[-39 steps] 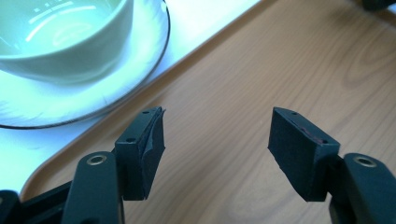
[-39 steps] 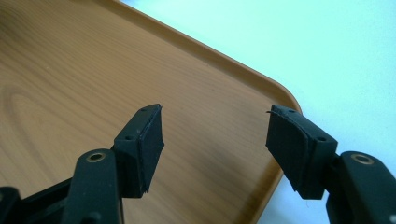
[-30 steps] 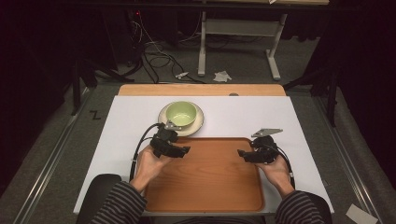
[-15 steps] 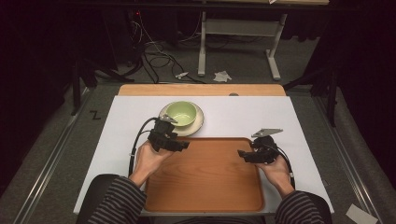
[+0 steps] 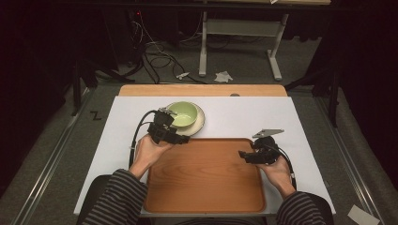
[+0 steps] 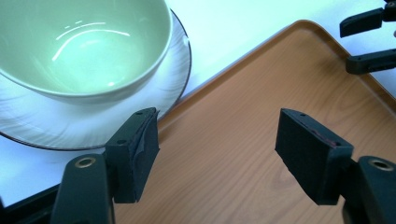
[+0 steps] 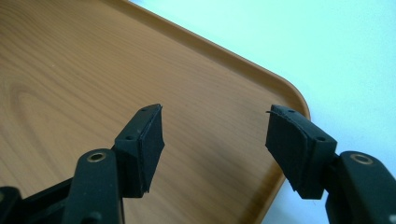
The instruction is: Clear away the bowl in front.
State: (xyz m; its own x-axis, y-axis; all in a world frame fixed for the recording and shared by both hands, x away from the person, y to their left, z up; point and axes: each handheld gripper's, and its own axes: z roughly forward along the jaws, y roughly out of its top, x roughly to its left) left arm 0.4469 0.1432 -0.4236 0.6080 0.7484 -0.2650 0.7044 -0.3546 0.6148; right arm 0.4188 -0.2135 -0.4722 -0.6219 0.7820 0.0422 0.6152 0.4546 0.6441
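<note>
A pale green bowl [image 5: 184, 114] stands on a white plate [image 5: 199, 123] with a dark rim, just beyond the wooden tray [image 5: 206, 178]. The bowl [image 6: 84, 46] looks empty, and its plate [image 6: 56, 128] lies against the tray's far left corner. My left gripper [image 5: 180, 139] hovers open over that corner [image 6: 219, 135], its jaws wide apart with nothing between them. My right gripper [image 5: 243, 155] stands open over the tray's right part [image 7: 215, 135], near the far right corner, also holding nothing. The right gripper's jaws [image 6: 366, 42] show far off in the left gripper view.
The tray [image 7: 70, 70] rests on a white table top [image 5: 291, 119] with a wooden strip [image 5: 202, 90] along the far edge. Beyond the table lie cables, a metal stand [image 5: 239, 42] and scraps of paper on a dark floor.
My left gripper has moved forward and a little right, from the tray's left edge up to the plate and bowl. The right gripper has stayed in place.
</note>
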